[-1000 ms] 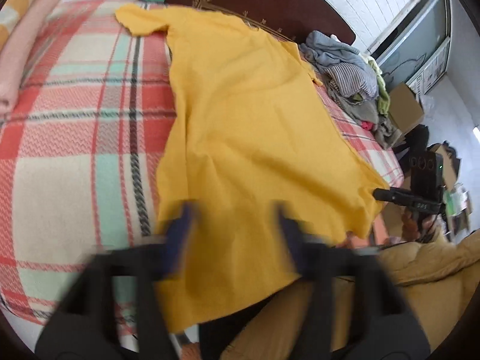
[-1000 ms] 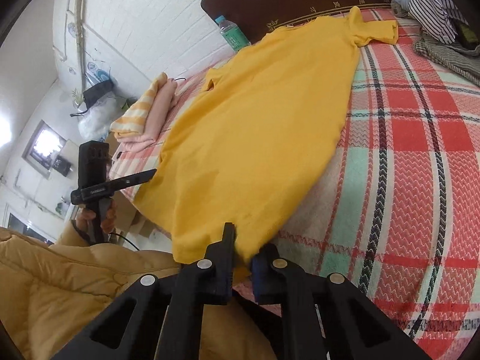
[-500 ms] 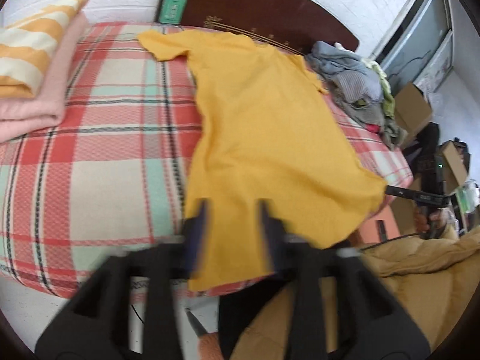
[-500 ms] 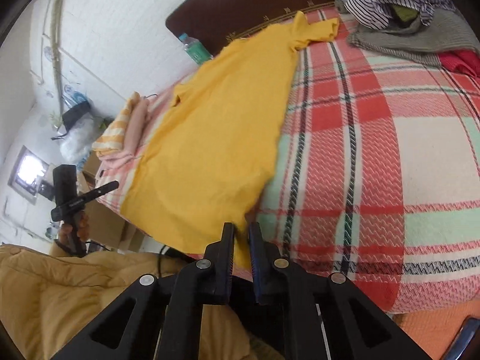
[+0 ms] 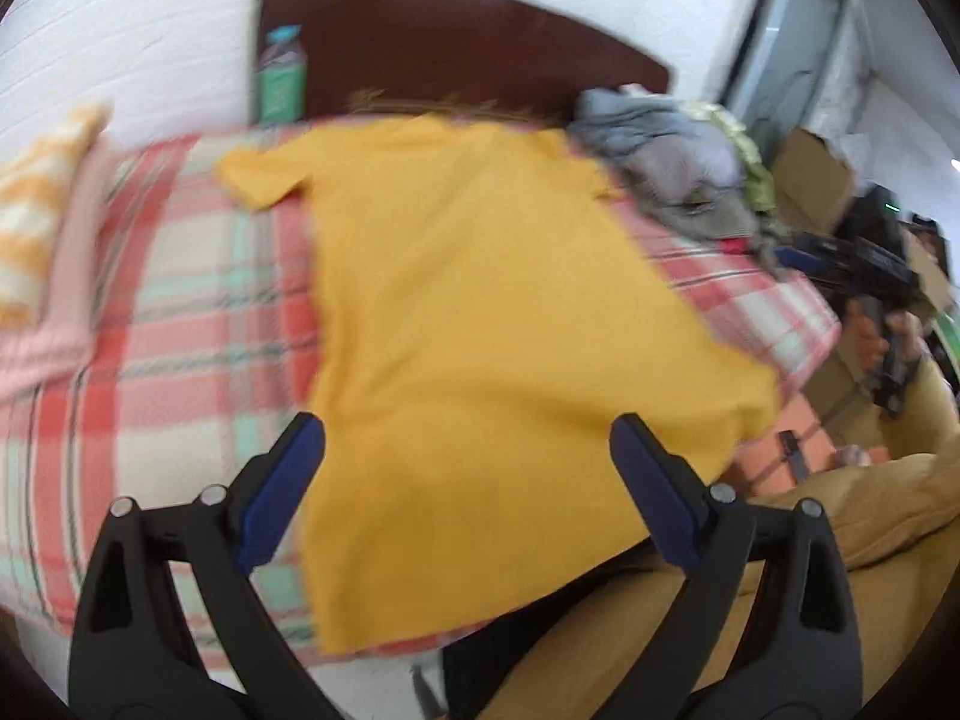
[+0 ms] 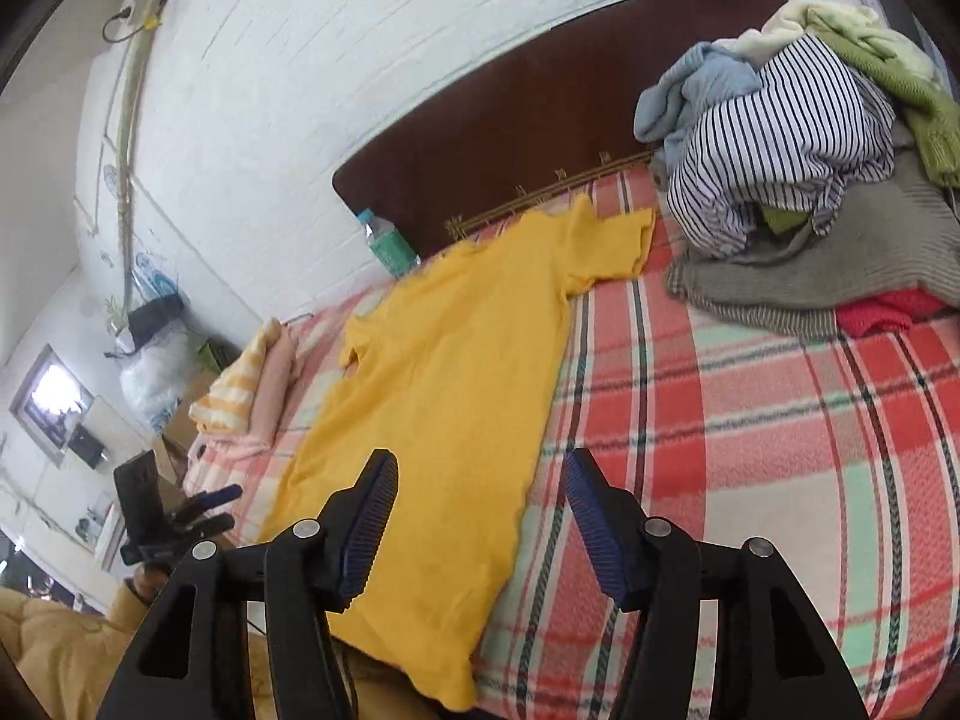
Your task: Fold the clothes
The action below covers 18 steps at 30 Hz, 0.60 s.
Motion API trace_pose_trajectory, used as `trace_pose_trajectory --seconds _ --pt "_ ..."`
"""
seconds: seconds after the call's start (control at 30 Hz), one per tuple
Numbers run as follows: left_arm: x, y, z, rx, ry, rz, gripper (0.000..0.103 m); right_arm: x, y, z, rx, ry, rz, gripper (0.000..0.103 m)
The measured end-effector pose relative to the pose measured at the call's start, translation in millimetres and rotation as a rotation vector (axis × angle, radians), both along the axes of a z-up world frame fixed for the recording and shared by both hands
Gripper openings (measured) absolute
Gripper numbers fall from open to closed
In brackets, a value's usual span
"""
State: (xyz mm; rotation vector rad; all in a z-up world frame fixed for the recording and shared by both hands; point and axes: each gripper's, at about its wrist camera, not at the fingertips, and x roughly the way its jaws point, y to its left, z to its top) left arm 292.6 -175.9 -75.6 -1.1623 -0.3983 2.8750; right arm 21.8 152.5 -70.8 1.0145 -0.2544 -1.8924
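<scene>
Nearest, the left gripper (image 5: 468, 444) and the right gripper (image 6: 480, 477) hang above the hem with jaws opening, pads clear of the cloth. The yellow T-shirt (image 6: 444, 396) lies flat on the plaid bedspread (image 6: 750, 450), hem draped over the near edge, long axis running away to the collar and sleeves at the dark headboard (image 6: 540, 138). Plain, lightly creased.

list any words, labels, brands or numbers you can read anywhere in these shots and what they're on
No text can be read in either view.
Water bottle: it has a green label, but any print on it is too small and blurred to read.
Cardboard box: no legible marking.
Yellow t-shirt, checked blanket and pile of clothes: no print or tag showing.
</scene>
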Motion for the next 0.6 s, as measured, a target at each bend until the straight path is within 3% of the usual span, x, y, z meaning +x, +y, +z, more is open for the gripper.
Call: trace_pose_trajectory --seconds 0.1,0.2,0.3,0.47,0.6 --pt "-35 39 9 0.025 0.008 -0.14 0.097 -7 -4 12 -0.054 -0.004 0.013 0.06" --pt "-78 89 4 0.061 -0.036 -0.287 0.097 -3 0 21 -0.078 0.015 0.02 0.063" --pt "-116 142 -8 0.012 -0.098 -0.394 0.097 4 7 23 -0.071 0.026 0.016 0.072" --pt "-149 208 -29 -0.059 -0.205 -0.463 0.097 9 20 18 -0.041 0.031 0.003 0.073" --pt "-155 232 -51 -0.121 -0.284 -0.459 0.097 -3 23 6 -0.019 0.016 -0.007 0.073"
